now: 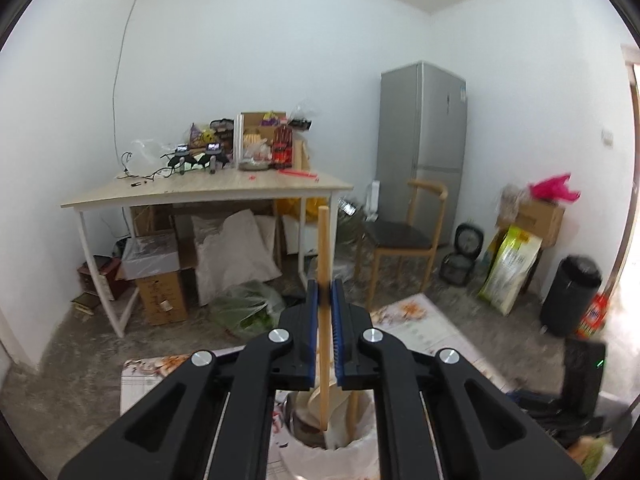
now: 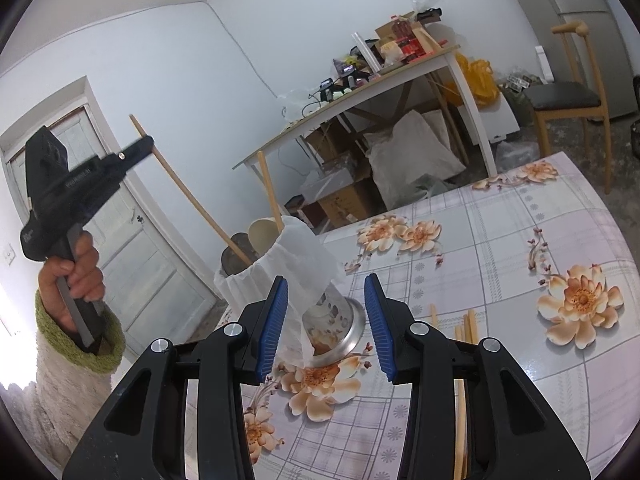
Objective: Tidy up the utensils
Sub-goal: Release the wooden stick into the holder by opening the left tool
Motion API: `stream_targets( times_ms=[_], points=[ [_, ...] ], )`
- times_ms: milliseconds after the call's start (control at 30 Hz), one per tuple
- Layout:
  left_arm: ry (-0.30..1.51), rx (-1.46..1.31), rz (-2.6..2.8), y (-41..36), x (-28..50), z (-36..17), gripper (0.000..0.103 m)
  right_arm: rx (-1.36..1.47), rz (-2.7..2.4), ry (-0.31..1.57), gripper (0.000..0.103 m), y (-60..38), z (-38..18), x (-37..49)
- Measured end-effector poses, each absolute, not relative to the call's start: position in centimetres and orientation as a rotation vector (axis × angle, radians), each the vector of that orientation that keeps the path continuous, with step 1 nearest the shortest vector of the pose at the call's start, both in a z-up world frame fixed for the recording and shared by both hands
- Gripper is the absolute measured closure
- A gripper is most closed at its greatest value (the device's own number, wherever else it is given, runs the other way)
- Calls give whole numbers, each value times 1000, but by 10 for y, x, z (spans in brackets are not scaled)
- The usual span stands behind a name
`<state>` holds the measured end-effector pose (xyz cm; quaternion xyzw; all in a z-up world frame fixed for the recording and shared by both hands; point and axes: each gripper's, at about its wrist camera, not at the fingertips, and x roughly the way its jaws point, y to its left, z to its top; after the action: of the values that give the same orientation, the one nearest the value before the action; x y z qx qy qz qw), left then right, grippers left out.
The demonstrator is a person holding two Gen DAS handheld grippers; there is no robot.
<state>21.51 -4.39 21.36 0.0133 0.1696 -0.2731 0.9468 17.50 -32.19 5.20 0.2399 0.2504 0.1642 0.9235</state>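
Lowering a wooden stick pinched in our left claw into the holder; our right claw gapes, chopsticks remain on the desk.

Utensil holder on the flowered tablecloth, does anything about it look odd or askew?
Yes. The metal utensil holder seems to lean rather than stand upright, though fisheye distortion may add to this. A white plastic bag drapes loosely over its rim, and the left gripper clamps a wooden stick poking into it.

Tablecloth showing pale lilac checks w/ peach flowers. Grippers wearing black bodies, blue pads. Stick looking light tan; holder gleaming silver, prob. brown-stained, w/ a white bag lining it.
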Motion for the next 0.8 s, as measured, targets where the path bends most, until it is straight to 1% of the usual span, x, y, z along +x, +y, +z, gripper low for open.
stream_targets(
  times_ms=[200, 433, 567, 733, 800],
  points=[
    [367, -50, -580, -38, 226, 206, 97, 491, 338, 515, 63, -321, 53, 175],
    [411, -53, -593, -46, 237, 185, 97, 494, 336, 527, 63, -319, 52, 176],
    [450, -25, -600, -55, 242, 174, 97, 495, 336, 531, 63, -318, 51, 177],
    [554, 59, -602, -72, 247, 157, 96, 494, 333, 533, 63, -318, 51, 174],
    [577, 63, -603, -72, 246, 152, 91, 496, 328, 532, 63, -320, 51, 173]
  ],
)
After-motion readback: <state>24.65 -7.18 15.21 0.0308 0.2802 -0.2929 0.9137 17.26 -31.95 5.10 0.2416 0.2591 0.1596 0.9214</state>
